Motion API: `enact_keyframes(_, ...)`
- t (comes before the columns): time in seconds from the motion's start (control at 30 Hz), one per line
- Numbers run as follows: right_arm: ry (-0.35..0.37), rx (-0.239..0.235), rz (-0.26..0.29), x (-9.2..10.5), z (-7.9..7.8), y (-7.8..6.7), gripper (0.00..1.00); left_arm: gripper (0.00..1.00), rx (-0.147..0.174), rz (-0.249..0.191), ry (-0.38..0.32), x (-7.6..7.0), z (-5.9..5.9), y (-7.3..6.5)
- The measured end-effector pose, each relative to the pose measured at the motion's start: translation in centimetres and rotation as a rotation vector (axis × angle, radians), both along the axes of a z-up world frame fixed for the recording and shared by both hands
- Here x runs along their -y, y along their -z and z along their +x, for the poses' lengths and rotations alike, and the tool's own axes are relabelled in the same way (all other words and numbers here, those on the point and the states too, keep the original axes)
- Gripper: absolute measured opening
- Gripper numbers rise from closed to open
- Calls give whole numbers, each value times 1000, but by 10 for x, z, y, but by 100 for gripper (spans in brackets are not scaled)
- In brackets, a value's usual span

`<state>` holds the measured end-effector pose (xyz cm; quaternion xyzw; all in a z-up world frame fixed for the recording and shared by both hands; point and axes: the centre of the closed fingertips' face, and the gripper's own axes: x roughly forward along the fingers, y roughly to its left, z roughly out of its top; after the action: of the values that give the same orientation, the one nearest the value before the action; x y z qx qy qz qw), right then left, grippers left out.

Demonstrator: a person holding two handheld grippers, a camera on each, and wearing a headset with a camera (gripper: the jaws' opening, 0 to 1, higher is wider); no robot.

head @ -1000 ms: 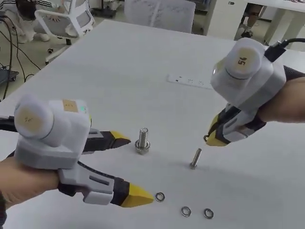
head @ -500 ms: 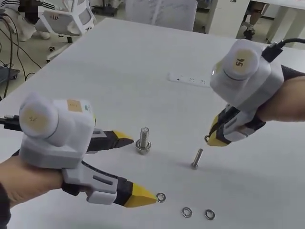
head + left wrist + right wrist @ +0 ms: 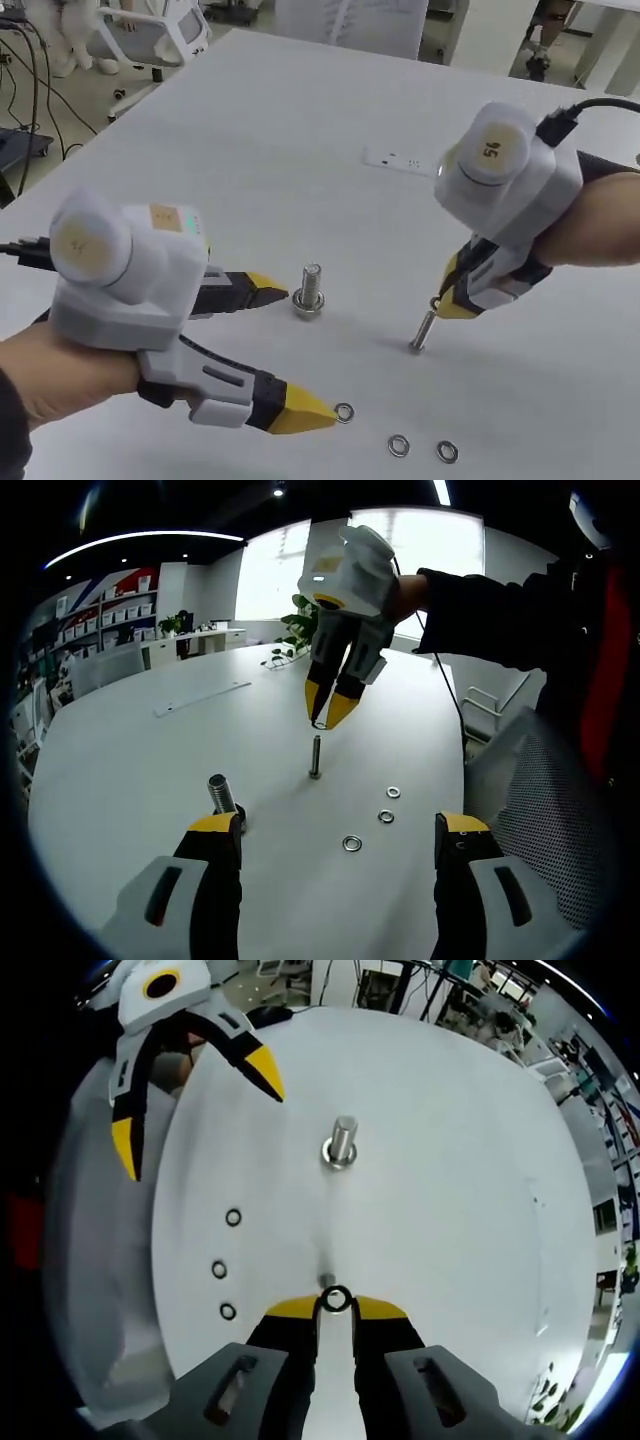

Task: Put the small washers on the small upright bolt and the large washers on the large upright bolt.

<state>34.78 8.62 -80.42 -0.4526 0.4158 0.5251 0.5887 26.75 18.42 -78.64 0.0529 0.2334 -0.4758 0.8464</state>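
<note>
Just above the small bolt (image 3: 421,332), the right gripper (image 3: 440,303) pinches a washer (image 3: 337,1300) between nearly closed tips. Over the table (image 3: 300,160), the left gripper (image 3: 310,356) is wide open and holds nothing: one tip is beside the large bolt (image 3: 309,291), the other just beside three loose washers (image 3: 398,445).

The right gripper (image 3: 337,1308) pinches a small washer (image 3: 337,1289) just beside the small upright bolt (image 3: 326,1280).
</note>
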Motion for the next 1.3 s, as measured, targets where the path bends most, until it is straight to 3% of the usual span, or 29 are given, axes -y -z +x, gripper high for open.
enact_keyframes(0.9,-15,-30,-28,-2,-4,15,14,79,1,-4,-16,-4,-1,-2)
enact_keyframes(1.3,-15,-53,-43,-2,-7,36,14,79,0,-2,-20,-6,-1,-2)
